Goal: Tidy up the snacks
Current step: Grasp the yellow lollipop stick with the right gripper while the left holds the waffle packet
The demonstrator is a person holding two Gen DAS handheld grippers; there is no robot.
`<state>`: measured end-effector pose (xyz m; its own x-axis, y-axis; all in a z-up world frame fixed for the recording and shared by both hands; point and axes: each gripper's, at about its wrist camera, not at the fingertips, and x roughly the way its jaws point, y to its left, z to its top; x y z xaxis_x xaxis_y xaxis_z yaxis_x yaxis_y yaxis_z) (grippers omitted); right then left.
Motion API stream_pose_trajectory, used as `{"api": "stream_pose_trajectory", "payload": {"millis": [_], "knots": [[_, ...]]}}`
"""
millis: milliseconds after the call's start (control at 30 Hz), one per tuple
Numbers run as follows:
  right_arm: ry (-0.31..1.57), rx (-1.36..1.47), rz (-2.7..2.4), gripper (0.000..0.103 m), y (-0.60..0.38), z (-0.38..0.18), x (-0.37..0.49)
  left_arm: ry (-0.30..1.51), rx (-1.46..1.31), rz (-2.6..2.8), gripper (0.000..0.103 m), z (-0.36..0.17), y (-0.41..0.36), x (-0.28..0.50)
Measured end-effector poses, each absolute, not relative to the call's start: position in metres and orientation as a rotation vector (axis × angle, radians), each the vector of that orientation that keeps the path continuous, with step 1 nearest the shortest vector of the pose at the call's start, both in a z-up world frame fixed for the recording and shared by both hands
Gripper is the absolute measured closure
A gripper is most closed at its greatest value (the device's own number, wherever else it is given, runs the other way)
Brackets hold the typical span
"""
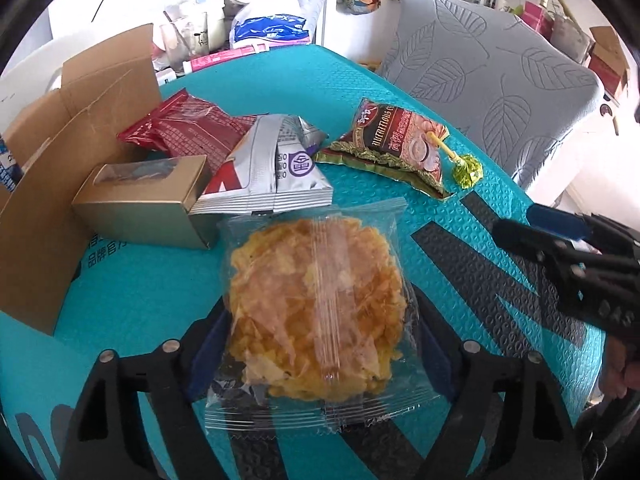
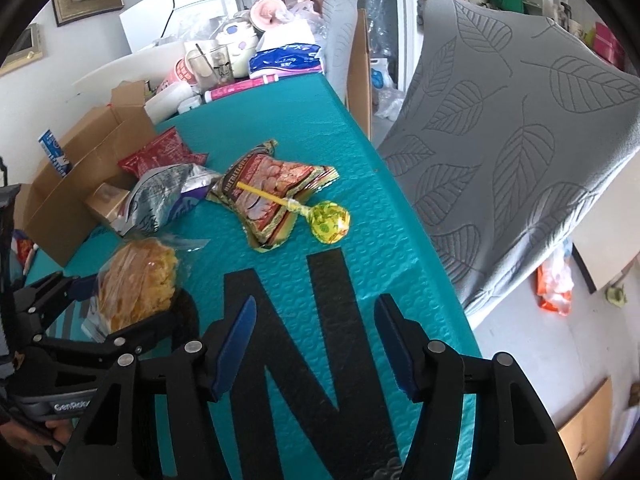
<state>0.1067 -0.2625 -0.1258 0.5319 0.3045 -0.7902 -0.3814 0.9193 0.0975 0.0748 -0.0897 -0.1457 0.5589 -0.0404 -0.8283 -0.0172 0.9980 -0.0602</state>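
Snacks on teal table mat: six.
- One clear-wrapped cracker, between left gripper jaws, pads flanking, contact unclear.
- One silver packet.
- One red packet.
- One gold box.
- One printed sachet.
- One lollipop, head fully visible only in right view.
- Right gripper: spread, nothing between.

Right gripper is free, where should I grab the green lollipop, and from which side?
Grip the lollipop by its round wrapped head, which lies bare on the mat. Its stick rests across the cereal packet. The right gripper could come from the near side, jaws straddling the head.

Right gripper empty above teal mat.
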Motion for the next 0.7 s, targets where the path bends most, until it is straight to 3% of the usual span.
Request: {"api": "stream_pose_trajectory", "payload": {"millis": [367, 467, 533, 700], "knots": [[0.922, -0.145, 0.4, 0.054, -0.253, -0.132, 0.156, 0.988, -0.106, -0.018, 0.02, -0.143, -0.082, 0.079], [0.928, -0.133, 0.419, 0.064, -0.252, -0.135, 0.163, 0.989, -0.101, -0.022, 0.02, -0.143, -0.082, 0.078], [0.934, -0.128, 0.423, 0.077, -0.251, -0.138, 0.165, 0.99, -0.093, -0.024, 0.02, -0.143, -0.083, 0.077], [0.937, -0.094, 0.407, 0.078, -0.254, -0.135, 0.155, 0.993, -0.102, -0.055, 0.02, -0.142, -0.078, 0.077]]}}
